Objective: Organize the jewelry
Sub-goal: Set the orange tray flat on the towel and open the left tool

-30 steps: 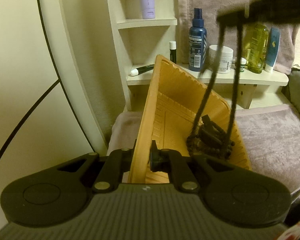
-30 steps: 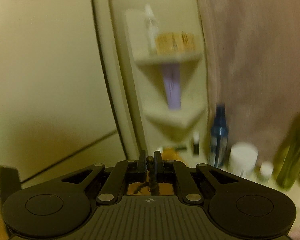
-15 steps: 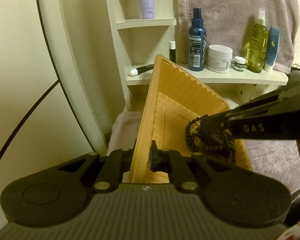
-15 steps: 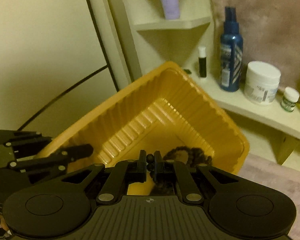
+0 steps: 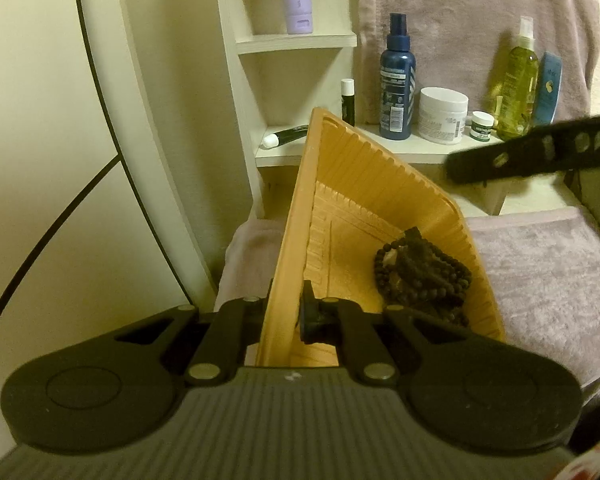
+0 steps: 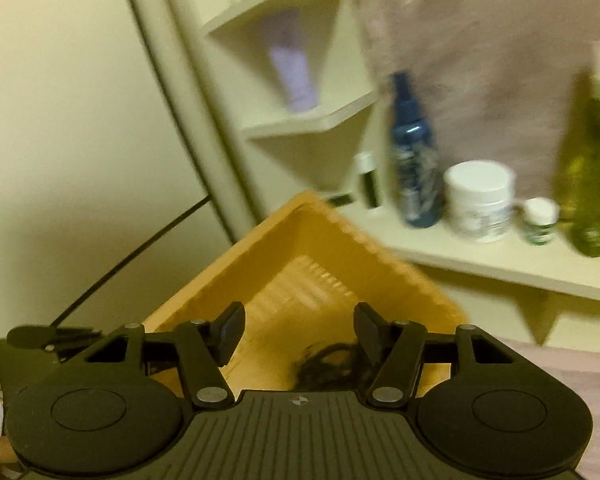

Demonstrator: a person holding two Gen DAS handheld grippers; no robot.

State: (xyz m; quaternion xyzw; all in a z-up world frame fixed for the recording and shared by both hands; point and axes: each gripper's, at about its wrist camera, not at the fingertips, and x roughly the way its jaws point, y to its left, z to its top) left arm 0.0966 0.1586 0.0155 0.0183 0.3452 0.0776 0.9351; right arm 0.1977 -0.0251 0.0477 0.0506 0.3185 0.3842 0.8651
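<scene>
Now L gripper point(image 5: 286, 314) pinches the ribbed orange plastic tray's point(image 5: 296, 240) rim, dark bead necklace point(image 5: 422, 276) heaped in its near corner, R gripper point(image 6: 300, 330) spread wide just above, w/ nothing between its fingers.

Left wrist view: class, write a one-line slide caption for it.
Left gripper clamps the yellow tray's rim; dark bead necklace lies piled inside.
</scene>
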